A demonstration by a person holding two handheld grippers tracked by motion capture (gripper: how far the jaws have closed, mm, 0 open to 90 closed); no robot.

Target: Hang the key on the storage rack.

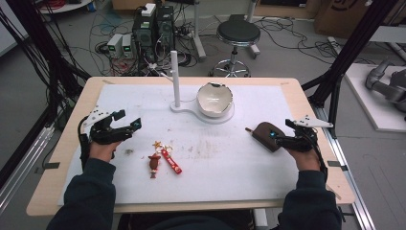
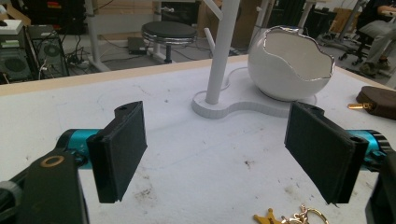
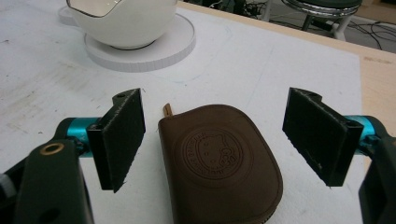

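R gripper sits at approx 3 o'clock on the table, jaws wide open w/ the pouch lying flat between them. In the right gripper view the pouch is brown, round-cornered, embossed emblem on top, a small zipper pull sticking out at its far end; the left jaw is just beside its edge, the right jaw clearly apart from it. Can't tell if the near jaw actually touches. Pouch rests on the white mat, not lifted.

L gripper at approx 9 o'clock, jaws open, nothing between them but bare mat; in the left gripper view it points toward the bowl.

Bowl is white, jagged egg-shell rim, sitting on a white stand w/ an upright post, at approx 12 o'clock of the mat centre. Pouch is at approx 4 o'clock from the bowl, well apart.

Keychains lie near mat centre, approx 6 o'clock from the post: one brown figure, one red strap, gold star + rings at their top ends. They're near the L gripper, at its 4 o'clock.
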